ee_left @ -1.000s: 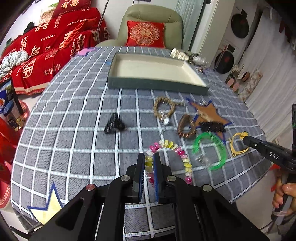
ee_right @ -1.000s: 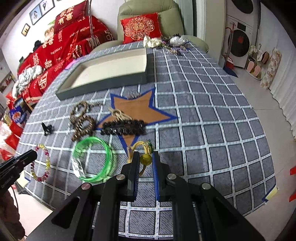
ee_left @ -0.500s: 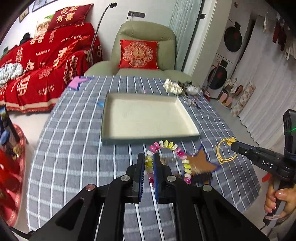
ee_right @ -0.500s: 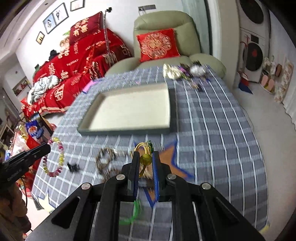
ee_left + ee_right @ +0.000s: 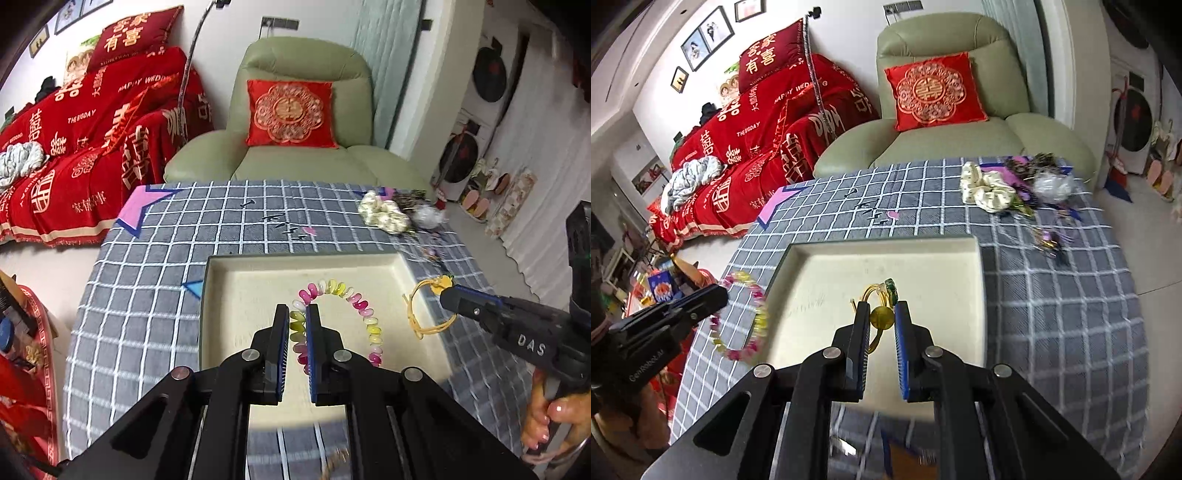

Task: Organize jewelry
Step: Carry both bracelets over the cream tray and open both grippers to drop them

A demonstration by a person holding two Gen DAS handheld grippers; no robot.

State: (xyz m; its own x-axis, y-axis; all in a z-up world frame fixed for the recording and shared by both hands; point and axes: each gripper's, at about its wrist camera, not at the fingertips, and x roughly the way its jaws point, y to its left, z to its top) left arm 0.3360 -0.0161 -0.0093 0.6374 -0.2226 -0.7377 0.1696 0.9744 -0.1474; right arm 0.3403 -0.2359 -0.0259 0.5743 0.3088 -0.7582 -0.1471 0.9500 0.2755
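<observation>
My left gripper [image 5: 297, 314] is shut on a pink, yellow and white bead bracelet [image 5: 360, 310] and holds it over the cream-lined tray [image 5: 240, 280]. My right gripper [image 5: 881, 314] is shut on a yellow cord bracelet [image 5: 881, 318] with a green charm, held over the same tray [image 5: 820, 280]. The right gripper [image 5: 448, 295] with the yellow bracelet [image 5: 424, 314] also shows in the left wrist view, above the tray's right edge. The left gripper [image 5: 718, 295] with the bead bracelet [image 5: 746, 317] shows in the right wrist view, left of the tray.
The tray sits on a grey checked tablecloth [image 5: 147, 302]. A cream scrunchie and a pile of other jewelry [image 5: 1008, 188] lie at the table's far right corner. A green armchair [image 5: 299, 122] with a red cushion stands behind the table.
Both grippers have lifted off the table with their bracelets and moved forward, from the near side of the table to over the tray.
</observation>
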